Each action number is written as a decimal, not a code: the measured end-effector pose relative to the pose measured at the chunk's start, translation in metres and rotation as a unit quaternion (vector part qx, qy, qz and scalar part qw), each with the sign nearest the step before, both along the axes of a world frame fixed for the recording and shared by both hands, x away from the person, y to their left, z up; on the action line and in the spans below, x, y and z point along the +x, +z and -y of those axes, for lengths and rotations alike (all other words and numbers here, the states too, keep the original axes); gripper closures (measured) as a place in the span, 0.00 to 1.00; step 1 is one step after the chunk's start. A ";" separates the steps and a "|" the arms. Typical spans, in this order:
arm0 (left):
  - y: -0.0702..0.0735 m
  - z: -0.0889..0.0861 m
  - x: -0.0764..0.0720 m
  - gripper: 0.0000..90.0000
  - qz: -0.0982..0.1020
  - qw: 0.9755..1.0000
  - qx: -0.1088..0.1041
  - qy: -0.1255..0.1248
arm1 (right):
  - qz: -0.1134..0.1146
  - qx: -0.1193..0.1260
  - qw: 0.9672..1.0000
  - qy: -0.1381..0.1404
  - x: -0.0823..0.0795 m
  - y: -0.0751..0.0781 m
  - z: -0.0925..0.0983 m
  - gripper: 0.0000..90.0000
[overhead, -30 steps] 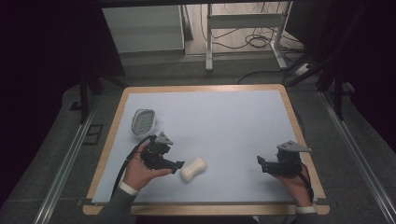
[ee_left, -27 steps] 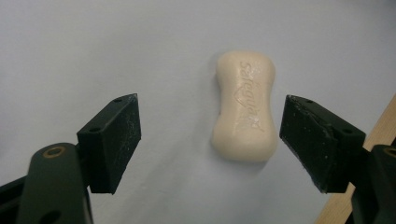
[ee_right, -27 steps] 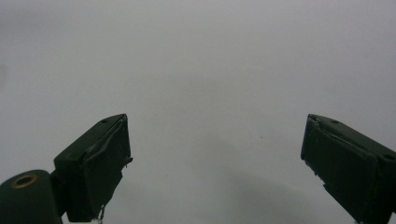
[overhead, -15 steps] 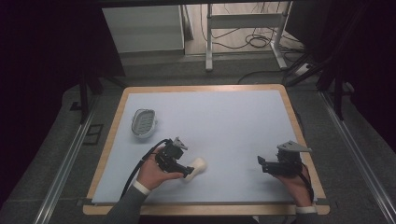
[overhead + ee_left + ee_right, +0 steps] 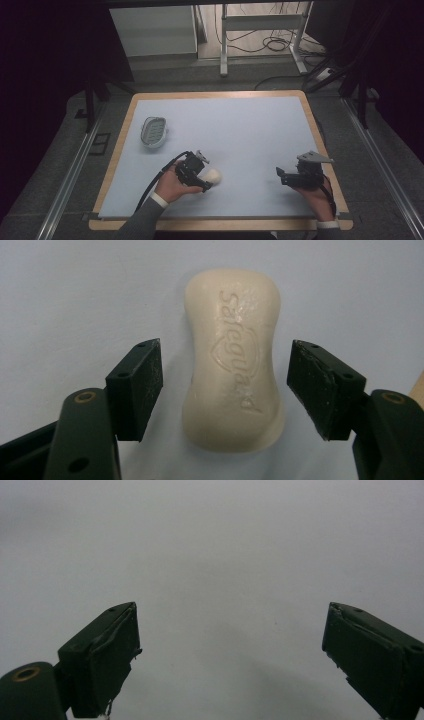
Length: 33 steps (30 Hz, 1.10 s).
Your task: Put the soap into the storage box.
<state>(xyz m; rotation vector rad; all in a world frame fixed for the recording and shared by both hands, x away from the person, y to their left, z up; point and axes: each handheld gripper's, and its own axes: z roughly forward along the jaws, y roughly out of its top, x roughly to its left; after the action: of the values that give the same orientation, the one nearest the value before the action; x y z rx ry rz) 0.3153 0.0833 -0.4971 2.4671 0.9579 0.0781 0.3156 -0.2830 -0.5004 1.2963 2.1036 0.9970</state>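
Observation:
A cream bar of soap (image 5: 234,360) with embossed lettering lies flat on the pale blue mat. My left gripper (image 5: 227,367) is open, one jaw on each side of the bar with a gap at both sides. From above, the left gripper (image 5: 202,177) sits over the near-left part of the mat, and the soap (image 5: 215,175) pokes out to its right. My right gripper (image 5: 281,176) rests open at the near right, with nothing between its fingers (image 5: 105,645) but bare mat.
A grey oval soap dish (image 5: 152,131) with a slotted bottom stands on the left of the mat (image 5: 240,125). A wooden table rim (image 5: 320,135) frames the mat. Behind the table are a white cabinet, metal legs and cables on the floor.
My left gripper has moved right and closed in on the soap, so its jaws now straddle the bar. The right gripper has stayed where it was.

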 end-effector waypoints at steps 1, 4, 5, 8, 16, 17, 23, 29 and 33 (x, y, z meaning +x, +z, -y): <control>-0.001 0.002 0.001 0.35 -0.001 1.000 0.003 -0.001 | 0.000 0.000 1.000 -0.001 0.000 0.000 0.000 0.09; -0.003 0.004 0.001 0.38 -0.001 1.000 0.006 -0.003 | 0.005 -0.001 1.000 -0.001 0.000 0.000 0.000 0.09; -0.005 0.006 0.001 0.38 -0.002 1.000 0.007 -0.004 | 0.005 -0.001 1.000 0.000 0.000 0.000 0.000 0.09; -0.008 0.008 0.002 0.39 -0.006 1.000 0.013 -0.006 | 0.003 -0.002 1.000 -0.002 0.000 -0.001 0.001 0.09; -0.010 0.011 0.002 0.51 -0.008 1.000 0.017 -0.010 | 0.004 -0.003 1.000 -0.002 0.000 -0.001 0.002 0.09; -0.010 0.011 0.002 0.53 -0.008 1.000 0.017 -0.010 | 0.005 -0.002 1.000 -0.002 0.000 -0.001 0.002 0.09; -0.011 0.014 0.002 0.54 -0.005 1.000 0.025 -0.010 | 0.003 -0.004 1.000 -0.003 0.001 -0.001 0.002 0.09; -0.011 0.016 0.001 0.55 0.001 0.999 0.035 -0.015 | 0.003 -0.002 1.000 -0.005 0.001 -0.001 0.003 0.09; -0.010 0.015 0.000 0.55 0.010 0.999 0.040 -0.022 | 0.004 -0.002 1.000 -0.006 0.001 -0.001 0.003 0.09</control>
<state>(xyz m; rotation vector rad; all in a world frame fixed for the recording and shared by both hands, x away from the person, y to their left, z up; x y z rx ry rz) 0.3153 0.0679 -0.5068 2.5553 0.9072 0.1294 0.3164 -0.2865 -0.5014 1.3007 2.0885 0.9898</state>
